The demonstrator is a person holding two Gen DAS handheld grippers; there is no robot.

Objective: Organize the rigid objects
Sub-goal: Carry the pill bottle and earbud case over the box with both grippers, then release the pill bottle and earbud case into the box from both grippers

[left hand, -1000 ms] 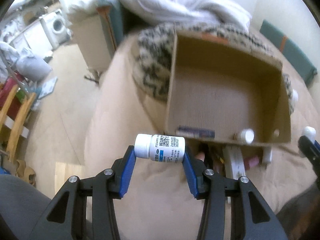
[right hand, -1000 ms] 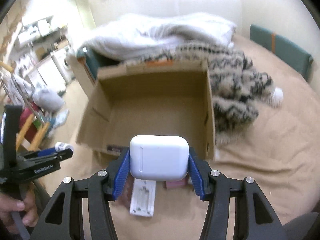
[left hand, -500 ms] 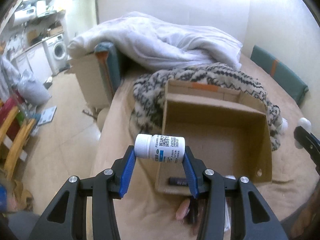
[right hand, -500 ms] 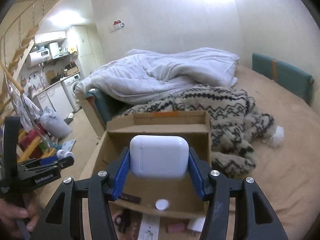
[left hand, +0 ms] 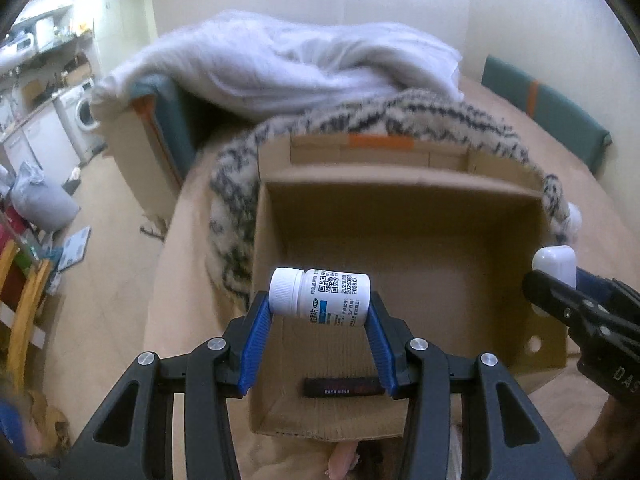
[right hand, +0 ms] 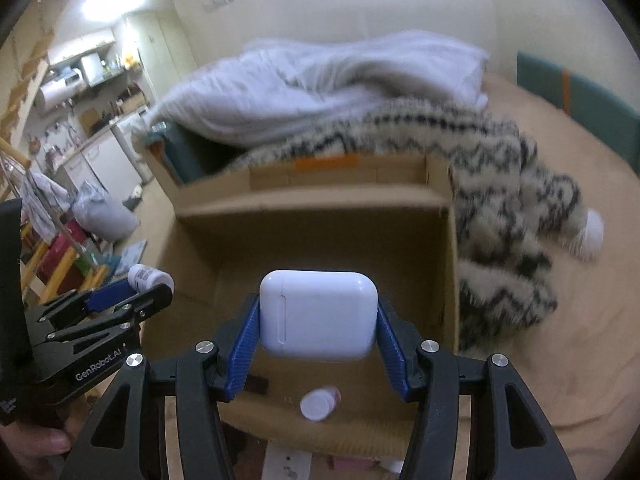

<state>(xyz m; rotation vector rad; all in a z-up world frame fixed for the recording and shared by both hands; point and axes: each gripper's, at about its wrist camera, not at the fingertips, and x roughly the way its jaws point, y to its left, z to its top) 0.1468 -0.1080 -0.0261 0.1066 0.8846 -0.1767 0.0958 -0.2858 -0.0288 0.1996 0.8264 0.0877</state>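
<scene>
My left gripper [left hand: 319, 312] is shut on a white pill bottle [left hand: 320, 297], held sideways over the near left part of an open cardboard box [left hand: 400, 196]. My right gripper [right hand: 318, 330] is shut on a white earbud case [right hand: 318, 314], held over the box [right hand: 320, 208] near its front wall. The right gripper with the case [left hand: 554, 266] shows at the right edge of the left wrist view. The left gripper with the bottle [right hand: 150, 278] shows at the left of the right wrist view. Inside the box lie a dark flat bar [left hand: 342, 387] and a small white-capped bottle [right hand: 319, 403].
The box stands on a tan bed [right hand: 560, 360]. A patterned fuzzy blanket [right hand: 504, 240] lies behind and right of it, with a white duvet [right hand: 320, 88] beyond. Several small items, one a white flat piece [right hand: 286, 462], lie in front of the box. Floor and furniture are at the left.
Both grippers have moved forward over the box, holding their objects. The box now fills the lower middle of both views.
</scene>
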